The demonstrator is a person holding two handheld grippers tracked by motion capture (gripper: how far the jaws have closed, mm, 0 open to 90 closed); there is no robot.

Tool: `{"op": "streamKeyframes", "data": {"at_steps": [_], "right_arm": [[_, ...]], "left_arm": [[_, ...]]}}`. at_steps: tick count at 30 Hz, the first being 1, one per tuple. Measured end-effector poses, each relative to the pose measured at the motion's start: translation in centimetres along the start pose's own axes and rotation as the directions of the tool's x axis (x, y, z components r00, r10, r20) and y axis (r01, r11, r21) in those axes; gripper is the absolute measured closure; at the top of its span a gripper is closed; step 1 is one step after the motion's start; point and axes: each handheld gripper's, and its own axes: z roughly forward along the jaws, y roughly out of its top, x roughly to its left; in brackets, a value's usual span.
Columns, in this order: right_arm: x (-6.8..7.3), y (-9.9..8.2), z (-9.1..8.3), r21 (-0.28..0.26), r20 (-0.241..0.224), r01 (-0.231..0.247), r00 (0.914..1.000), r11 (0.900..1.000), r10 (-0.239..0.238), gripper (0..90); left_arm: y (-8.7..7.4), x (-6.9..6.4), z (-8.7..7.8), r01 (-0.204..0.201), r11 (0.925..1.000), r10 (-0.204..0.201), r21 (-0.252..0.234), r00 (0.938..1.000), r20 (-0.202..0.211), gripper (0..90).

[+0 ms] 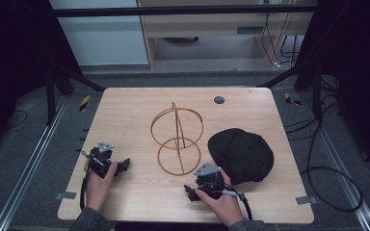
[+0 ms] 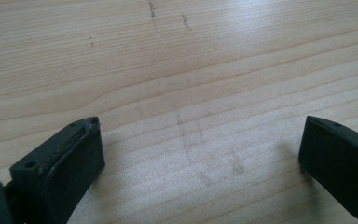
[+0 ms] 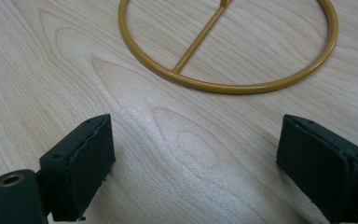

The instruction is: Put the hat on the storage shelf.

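A gold wire stand (image 1: 177,139) made of two rings on an upright rod stands in the middle of the wooden table (image 1: 125,110). Its base ring (image 3: 233,70) lies just ahead of my right gripper (image 3: 196,158), whose jaws are wide apart over bare wood. A black cap (image 1: 241,155) rests right of the stand, just behind my right gripper (image 1: 191,191). My left gripper (image 1: 123,166) sits low at the table's front left, pointing right. In its own view the left gripper (image 2: 200,154) is open with only wood grain between the jaws.
A small dark round disc (image 1: 218,100) sits near the table's far edge. Black cables (image 1: 327,178) loop on the floor to the right. Metal rails (image 1: 33,159) run along both sides of the table.
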Motion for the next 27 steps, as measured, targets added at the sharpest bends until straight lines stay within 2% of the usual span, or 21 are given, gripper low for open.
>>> {"op": "streamKeyframes", "data": {"at_steps": [5, 6, 10, 12, 14, 15, 16, 17, 18, 20, 22, 23, 24, 27], "right_arm": [[0.3, 0.3, -0.1, 0.014, 0.019, 0.019, 0.9996, 0.9997, -0.02, 11.3], [0.8, 0.8, -0.5, 0.017, 0.024, 0.032, 0.9992, 0.9993, -0.032, 10.9], [1.0, 1.7, -1.3, 0.018, 0.033, 0.047, 0.9983, 0.9987, -0.048, 10.5], [1.1, 2.4, -2.0, 0.018, 0.037, 0.058, 0.9976, 0.9981, -0.059, 10.5], [1.1, 3.7, -3.7, 0.024, 0.073, 0.082, 0.9938, 0.9963, -0.084, 11.0], [1.1, 3.7, -3.7, 0.024, 0.073, 0.082, 0.9938, 0.9963, -0.084, 11.0], [0.8, 4.3, -4.9, 0.02, 0.096, 0.081, 0.9919, 0.9965, -0.083, 11.4], [0.8, 4.3, -4.9, 0.02, 0.096, 0.081, 0.9919, 0.9965, -0.083, 11.4], [0.2, 4.9, -6.4, 0.008, 0.11, 0.08, 0.9907, 0.9968, -0.08, 11.6], [-0.4, 5.4, -7.9, -0.001, 0.129, 0.068, 0.9894, 0.9977, -0.067, 11.6], [-1.1, 5.8, -9.2, 0.001, 0.152, 0.066, 0.9861, 0.9978, -0.066, 11.4], [-1.1, 5.8, -9.2, 0.001, 0.152, 0.066, 0.9861, 0.9978, -0.066, 11.4], [-1.4, 6.0, -9.8, 0.004, 0.174, 0.069, 0.9824, 0.9976, -0.069, 11.3], [-3.4, 6.2, -12.1, 0.007, 0.212, 0.044, 0.9764, 0.999, -0.044, 11.6]], "left_arm": [[0.0, 0.0, 0.0, 0.0, 1.0, 0.0, 0.004, 1.0, -0.003, 0.0], [0.0, 0.0, 0.0, 0.0, 1.0, 0.0, 0.002, 1.0, -0.002, 0.0], [0.0, -0.1, 0.0, 0.007, 1.0, -0.007, 0.005, 0.9999, -0.014, 0.0], [0.0, -0.3, -0.1, 0.022, 0.9997, -0.022, 0.002, 0.9995, -0.024, 0.0], [-0.1, -0.3, -0.1, 0.023, 0.9997, -0.023, 0.005, 0.9994, -0.028, 0.0], [-0.1, -0.3, -0.1, 0.023, 0.9997, -0.023, 0.005, 0.9994, -0.028, 0.0], [-0.1, -0.3, -0.1, 0.023, 0.9997, -0.023, 0.005, 0.9993, -0.028, 0.0], [-0.1, -0.3, -0.1, 0.023, 0.9997, -0.023, 0.005, 0.9993, -0.029, 0.0], [-0.1, -0.3, -0.1, 0.023, 0.9997, -0.023, 0.003, 0.9993, -0.029, 0.0], [-0.1, -0.3, -0.1, 0.024, 0.9997, -0.024, 0.003, 0.9993, -0.029, 0.0], [-0.1, -0.3, -0.1, 0.026, 0.9997, -0.026, 0.002, 0.9992, -0.03, 0.0], [-0.1, -0.3, -0.1, 0.026, 0.9997, -0.026, 0.002, 0.9992, -0.03, 0.0], [-0.1, -0.3, -0.1, 0.026, 0.9997, -0.026, 0.002, 0.9992, -0.03, 0.0], [-0.1, -0.4, -0.2, 0.028, 0.9996, -0.028, 0.004, 0.9991, -0.033, 0.0]]}}
